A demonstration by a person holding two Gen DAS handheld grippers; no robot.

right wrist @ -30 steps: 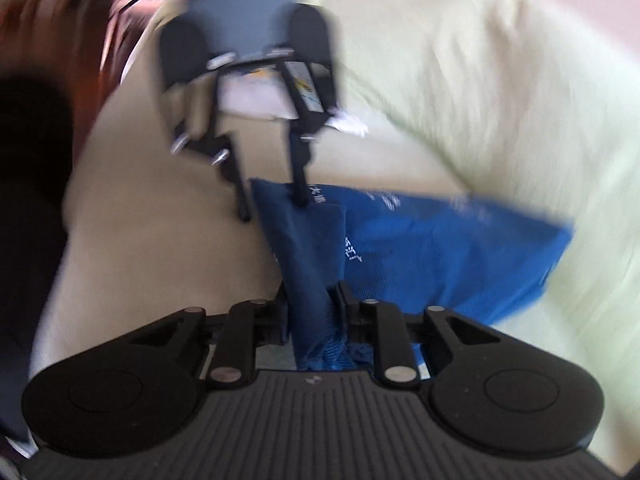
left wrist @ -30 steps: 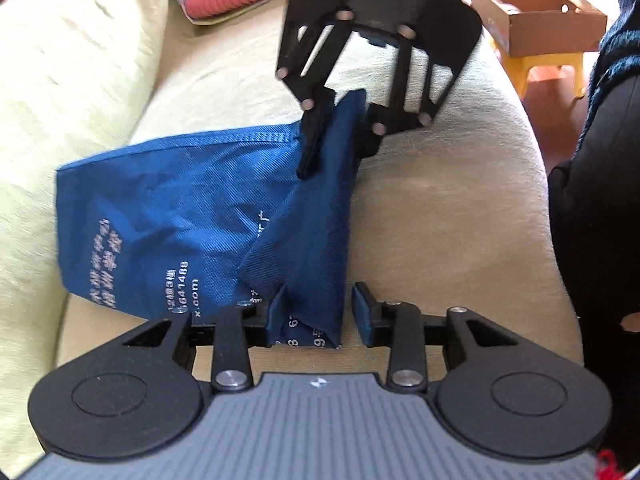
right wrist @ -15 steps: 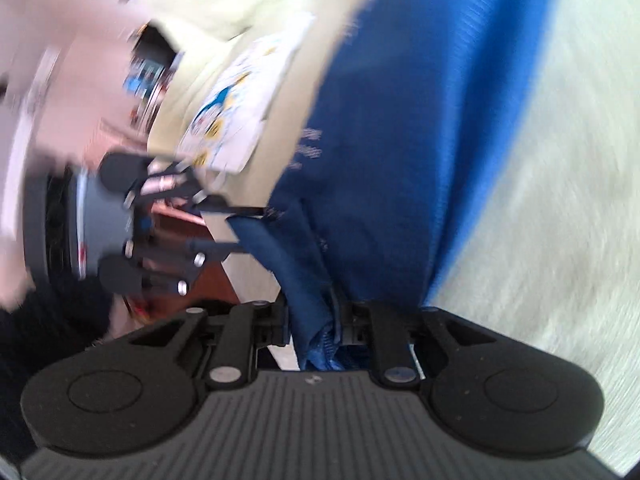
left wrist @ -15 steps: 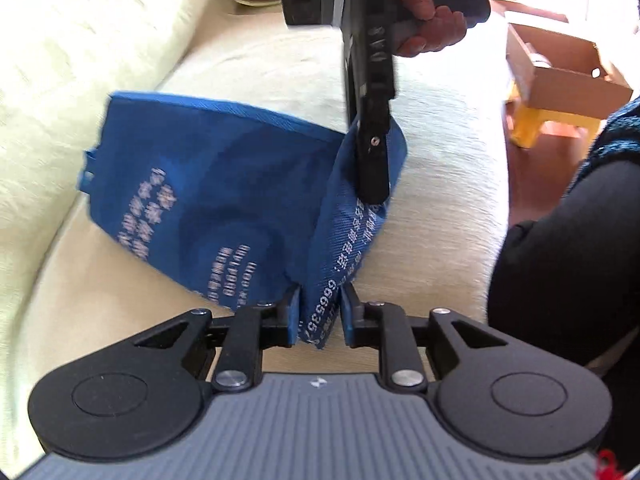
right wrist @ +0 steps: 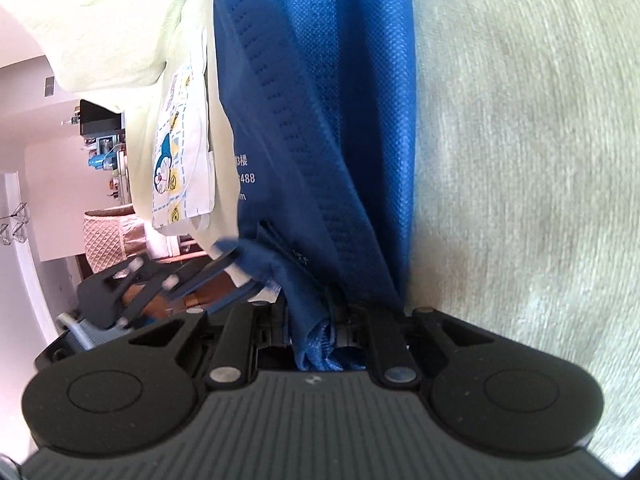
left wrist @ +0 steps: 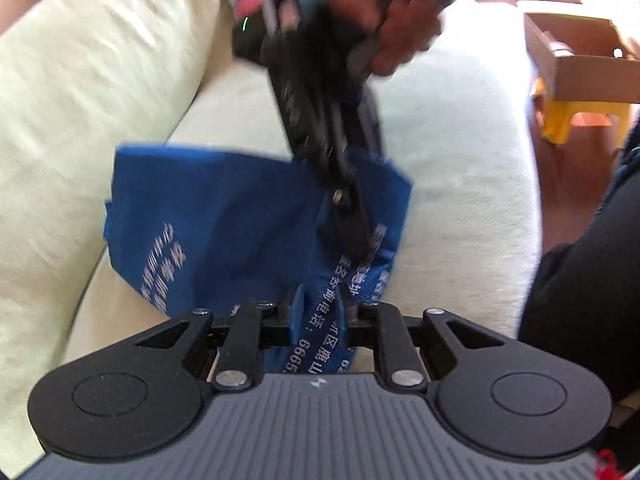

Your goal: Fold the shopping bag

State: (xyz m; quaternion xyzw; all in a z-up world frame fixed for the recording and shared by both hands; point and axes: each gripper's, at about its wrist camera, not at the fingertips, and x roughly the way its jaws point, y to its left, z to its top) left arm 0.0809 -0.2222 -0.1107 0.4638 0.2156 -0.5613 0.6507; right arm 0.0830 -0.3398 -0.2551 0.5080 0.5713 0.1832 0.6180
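- A blue non-woven shopping bag (left wrist: 224,216) with white print is seen lying on a pale cream sofa seat (left wrist: 460,184), its body spread out ahead and to the left of the left gripper's jaws.
- A folded edge of the bag, bearing white characters and digits, is pinched between the jaws of the left gripper (left wrist: 318,300); these jaws have just been closing, and the pads are pressed onto the cloth.
- The right gripper (left wrist: 352,236) is seen from the left wrist view just ahead of the left jaws, rolled onto its side and blurred; it is carried by a hand (left wrist: 396,28) further up.
- In the right wrist view a bunched fold of the shopping bag (right wrist: 320,120) is clamped between the jaws of the right gripper (right wrist: 320,308), which have just been closing onto it; the cloth runs straight away from the jaws.
- The left gripper (right wrist: 240,264) is seen just left of the right jaws, holding a corner of the same cloth.
- A back cushion (left wrist: 88,92) lies to the left of the bag.
- A cardboard box (left wrist: 580,60) on a yellow stool (left wrist: 576,116) stands well off to the right of the left jaws.
- A cartoon-printed cloth (right wrist: 180,140) lies to the left of the bag in the right wrist view.
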